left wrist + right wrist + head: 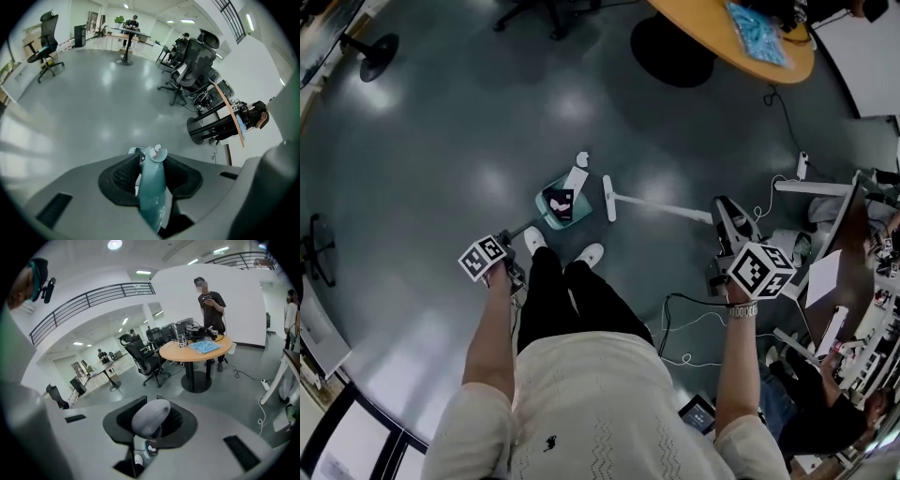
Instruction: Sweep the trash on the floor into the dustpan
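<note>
A teal dustpan (562,204) stands on the grey floor ahead of my white shoes (589,253), holding a black card and a white paper. One white scrap (582,157) lies on the floor just beyond it. My left gripper (514,258) is shut on the dustpan's long teal handle (152,187), which runs up between the jaws. To the right of the pan sits the white broom head (608,198), its white handle (661,208) slanting to my right gripper (724,220). That right gripper (151,420) is shut on the handle's rounded grey end (150,416).
A round wooden table (741,37) with a black base stands far right. Cables (694,328), white desk legs (811,187) and a seated person (825,412) crowd the right side. Office chairs (187,70) stand further off, and a person (211,301) stands by the table.
</note>
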Demonstrator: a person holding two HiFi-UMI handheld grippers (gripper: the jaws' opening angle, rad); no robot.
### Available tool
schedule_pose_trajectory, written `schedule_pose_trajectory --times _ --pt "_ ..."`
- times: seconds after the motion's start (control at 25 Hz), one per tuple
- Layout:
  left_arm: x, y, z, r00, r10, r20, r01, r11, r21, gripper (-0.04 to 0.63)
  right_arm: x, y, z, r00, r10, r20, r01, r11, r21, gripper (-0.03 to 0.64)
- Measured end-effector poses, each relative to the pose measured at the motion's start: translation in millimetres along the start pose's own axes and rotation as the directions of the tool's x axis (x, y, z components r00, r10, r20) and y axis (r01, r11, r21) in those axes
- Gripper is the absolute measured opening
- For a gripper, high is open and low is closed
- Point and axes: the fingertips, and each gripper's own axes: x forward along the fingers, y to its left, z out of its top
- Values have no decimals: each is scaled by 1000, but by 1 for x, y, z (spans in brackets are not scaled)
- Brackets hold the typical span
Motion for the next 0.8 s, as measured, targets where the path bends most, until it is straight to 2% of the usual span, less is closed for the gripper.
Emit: schedule_pose_trajectory --times 0.12,0.24,0.36,0.44,0.56,0.8 --pt "1 2 4 999 0 -32 2 998 65 137 32 14 -2 999 -26 23 28 995 -95 77" --pt "4 0 8 998 -2 -60 9 992 126 137 69 44 -30 1000 5 -19 -10 965 -261 77" --pt "8 -1 14 997 -10 -74 19 991 133 137 96 87 -71 993 66 -99 -103 893 -438 77" --pt "10 -1 20 996 -16 -82 28 990 137 137 104 121 -96 981 117 -152 -180 836 -518 77" --pt "13 1 31 996 -32 -80 41 992 122 137 107 166 -127 956 174 -235 -279 781 -558 77" --pt "14 7 41 997 -45 -66 50 996 72 137 81 226 -175 891 275 -362 -441 715 -543 77"
